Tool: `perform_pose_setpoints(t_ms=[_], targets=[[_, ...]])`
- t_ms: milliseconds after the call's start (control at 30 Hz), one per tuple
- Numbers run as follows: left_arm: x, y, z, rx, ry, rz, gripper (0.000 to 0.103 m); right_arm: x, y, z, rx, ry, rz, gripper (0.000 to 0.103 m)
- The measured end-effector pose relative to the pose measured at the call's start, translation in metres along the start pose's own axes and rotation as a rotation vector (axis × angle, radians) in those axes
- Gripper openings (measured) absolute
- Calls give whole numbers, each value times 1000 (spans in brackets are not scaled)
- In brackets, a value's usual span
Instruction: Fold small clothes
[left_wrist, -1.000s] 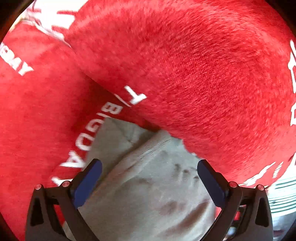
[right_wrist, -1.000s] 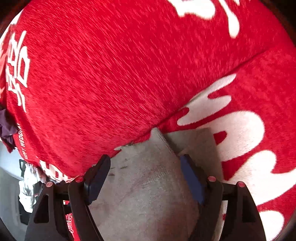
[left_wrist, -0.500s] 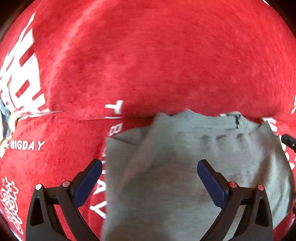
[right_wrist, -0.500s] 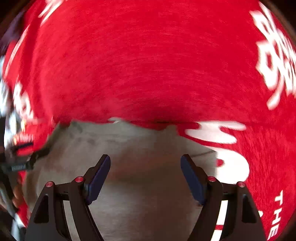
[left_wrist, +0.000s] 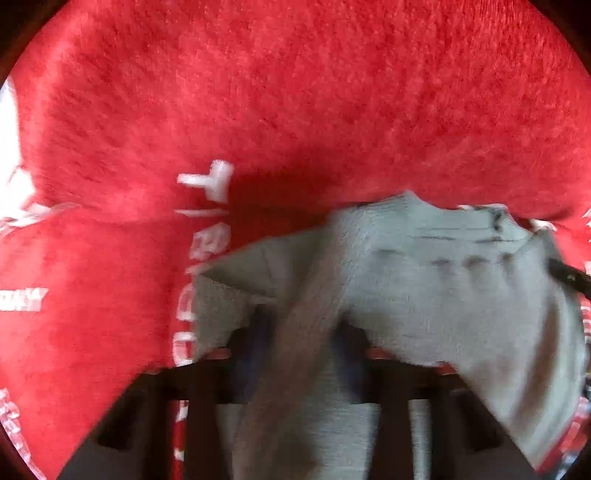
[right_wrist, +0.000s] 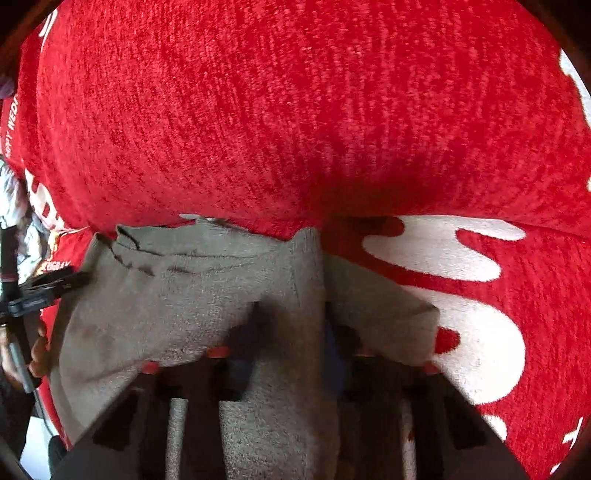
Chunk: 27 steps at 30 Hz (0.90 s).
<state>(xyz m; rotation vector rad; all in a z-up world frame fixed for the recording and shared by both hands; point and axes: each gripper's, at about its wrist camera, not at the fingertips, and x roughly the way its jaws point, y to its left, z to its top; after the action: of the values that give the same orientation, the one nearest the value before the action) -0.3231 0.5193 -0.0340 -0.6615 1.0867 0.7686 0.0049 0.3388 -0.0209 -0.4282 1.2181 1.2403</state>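
A small grey knit garment (left_wrist: 443, 295) lies on a red blanket (left_wrist: 295, 110) with white lettering. My left gripper (left_wrist: 301, 332) points steeply down, and its jaws are closing on a raised ridge of the grey cloth that stands between the fingers. In the right wrist view the same grey garment (right_wrist: 184, 295) lies on the red blanket (right_wrist: 295, 110). My right gripper (right_wrist: 295, 325) is shut on another upright fold of it. The garment's hemmed edge faces away from both grippers. Both sets of fingers are blurred and half buried in cloth.
Big white letters (right_wrist: 461, 258) are printed on the blanket to the right of the garment. A person's hand (right_wrist: 37, 354) and a black tool (right_wrist: 48, 284) show at the left edge of the right wrist view. Pale cloth (right_wrist: 14, 206) lies beyond the blanket there.
Both grippers came down onto the grey garment and went from wide open to closed, each gathering a ridge of cloth. Both views rolled, so the garment's edge now lies across the picture.
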Motion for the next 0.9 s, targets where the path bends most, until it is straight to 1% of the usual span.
perform_pose_setpoints(t_ms=[33,100,133,167,233,267,300,367,400,433,467,500,533,567,600,667,700,733,767,800,833,867,900], targets=[[-3,2,1,-4,-16,-7,16,-4,1,1,-3,-13,5,7],[-6,12,3,-46,-32,-30,15,-14,0,-1,0,-41,7,6],[-5,18,3,-78,-41,-25,15,-16,-2,-1,12,-50,-12,6],[-1,29,2,-133,-43,-24,16,-16,-6,-3,31,-55,-36,6],[5,45,1,-242,-52,-50,18,-8,-15,-7,76,-32,-86,6],[7,49,2,-276,-49,-53,21,-3,-16,-9,86,-22,-91,6],[7,51,3,-289,-47,-57,22,-3,-14,-10,82,-33,-102,6],[5,47,6,-286,-40,-32,26,-4,-9,-9,82,-30,-121,7],[2,45,8,-275,-36,-20,35,-8,-8,-9,88,-30,-117,13],[-4,41,12,-268,-31,-7,43,-12,-6,-9,95,-32,-126,16],[-13,40,15,-266,-33,26,60,-20,-4,-10,97,-39,-142,21],[-26,40,14,-272,-65,65,70,-29,0,-12,91,-56,-166,24],[-37,40,11,-279,-103,73,71,-42,8,-15,72,-88,-189,26],[-50,38,6,-282,-144,64,71,-56,21,-21,41,-126,-196,32],[-62,36,0,-288,-170,57,71,-69,24,-25,18,-151,-187,45],[-74,22,-13,-294,-190,35,71,-81,56,-38,-59,-174,-138,61],[-74,9,-20,-271,-182,-2,71,-83,69,-45,-102,-166,-113,62],[-70,-12,-27,-209,-150,-39,71,-79,88,-53,-156,-144,-90,62],[-67,-24,-33,-162,-133,-54,71,-71,106,-62,-197,-116,-62,62],[-61,-46,-41,-85,-118,-71,71,-61,122,-70,-228,-88,-34,62],[-55,-66,-48,-4,-113,-59,71,-53,130,-76,-246,-69,-23,62],[-52,-76,-54,41,-111,-29,71,-40,139,-80,-263,-45,-28,62],[-42,-83,-60,88,-105,43,71,-31,140,-86,-281,-21,-49,62]])
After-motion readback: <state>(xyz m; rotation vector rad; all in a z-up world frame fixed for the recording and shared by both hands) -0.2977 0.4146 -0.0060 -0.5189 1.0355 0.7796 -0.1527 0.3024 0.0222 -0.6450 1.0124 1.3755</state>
